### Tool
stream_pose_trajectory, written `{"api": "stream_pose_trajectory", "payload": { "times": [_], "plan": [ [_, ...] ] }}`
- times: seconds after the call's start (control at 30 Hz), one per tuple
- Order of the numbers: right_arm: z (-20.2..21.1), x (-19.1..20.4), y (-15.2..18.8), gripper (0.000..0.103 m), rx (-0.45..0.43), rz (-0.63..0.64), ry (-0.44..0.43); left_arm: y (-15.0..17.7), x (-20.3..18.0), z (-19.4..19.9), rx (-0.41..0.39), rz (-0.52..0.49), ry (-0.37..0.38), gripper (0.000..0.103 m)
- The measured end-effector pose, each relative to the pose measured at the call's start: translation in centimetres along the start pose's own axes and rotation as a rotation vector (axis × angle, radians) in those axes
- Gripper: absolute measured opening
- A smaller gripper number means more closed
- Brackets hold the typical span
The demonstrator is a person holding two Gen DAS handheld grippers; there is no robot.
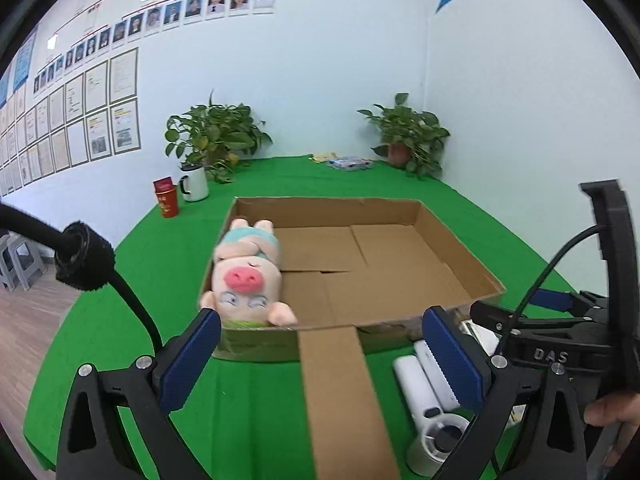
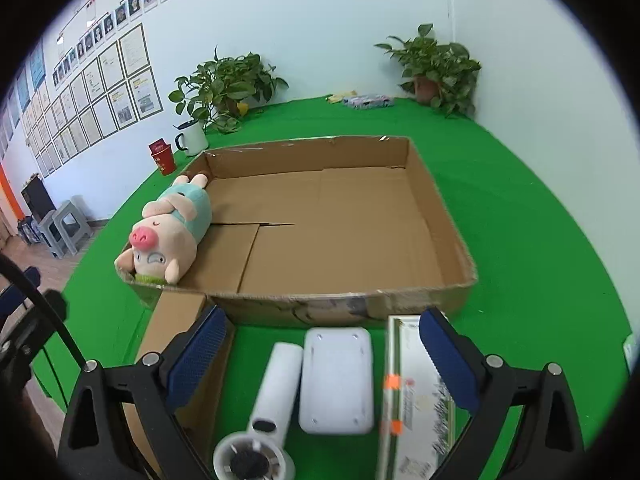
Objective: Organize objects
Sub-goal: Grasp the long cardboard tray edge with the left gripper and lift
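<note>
Your left gripper [image 1: 322,360] and right gripper [image 2: 322,360]: both wide open, holding nothing. Plush pig [image 2: 166,232] lies inside your cardboard box [image 2: 440,208], left wall.

Both tools share one build. The left gripper [image 1: 322,354] has black plastic arms with triangular cut-outs, silver screws at the pivots, and fingers [image 1: 192,364] faced with ribbed blue pads. A black cable with a fabric wrap [image 1: 84,256] loops left of its fingers. The right gripper [image 2: 322,358] carries white lettering, "DAS", on its black body.
</note>
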State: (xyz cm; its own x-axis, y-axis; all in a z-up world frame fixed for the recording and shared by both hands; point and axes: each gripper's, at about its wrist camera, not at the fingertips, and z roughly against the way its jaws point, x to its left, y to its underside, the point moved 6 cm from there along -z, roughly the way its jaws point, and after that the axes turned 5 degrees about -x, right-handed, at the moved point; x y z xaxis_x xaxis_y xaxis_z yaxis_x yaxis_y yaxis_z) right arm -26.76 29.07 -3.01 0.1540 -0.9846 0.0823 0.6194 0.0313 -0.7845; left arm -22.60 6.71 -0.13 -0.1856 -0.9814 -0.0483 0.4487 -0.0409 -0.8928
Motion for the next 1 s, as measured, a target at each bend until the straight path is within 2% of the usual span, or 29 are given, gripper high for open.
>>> {"api": "stream_pose_trajectory", "payload": {
  "times": [0.13,0.3,0.4,0.57,0.73,0.93,1.0],
  "plan": [
    [3.0,-1.1,1.0,0.097,-0.059,0.016,0.04,1.0,-1.9,0.9,0.02,-0.015,0.029,0.101],
    [4.3,-2.2,2.4,0.097,-0.069,-0.026,0.038,2.7,-2.1,1.2,0.077,-0.033,0.029,0.101],
    [4.2,-2.2,3.1,0.097,-0.046,-0.017,0.003,3.9,-1.8,1.7,0.108,-0.024,0.015,0.101],
    [4.1,-1.4,4.9,0.097,-0.007,-0.006,-0.102,6.5,-2.4,2.4,0.178,-0.041,0.003,0.1],
    [4.6,-0.2,7.7,0.097,0.02,0.072,-0.199,9.6,-3.3,2.1,0.271,-0.073,0.007,0.096],
    [4.5,-0.5,9.2,0.097,0.047,0.047,-0.268,12.2,-4.3,1.4,0.379,-0.134,-0.025,0.08],
    [4.2,-0.4,9.3,0.097,0.052,0.041,-0.281,12.6,-4.3,1.2,0.388,-0.157,-0.035,0.075]
  ]
}}
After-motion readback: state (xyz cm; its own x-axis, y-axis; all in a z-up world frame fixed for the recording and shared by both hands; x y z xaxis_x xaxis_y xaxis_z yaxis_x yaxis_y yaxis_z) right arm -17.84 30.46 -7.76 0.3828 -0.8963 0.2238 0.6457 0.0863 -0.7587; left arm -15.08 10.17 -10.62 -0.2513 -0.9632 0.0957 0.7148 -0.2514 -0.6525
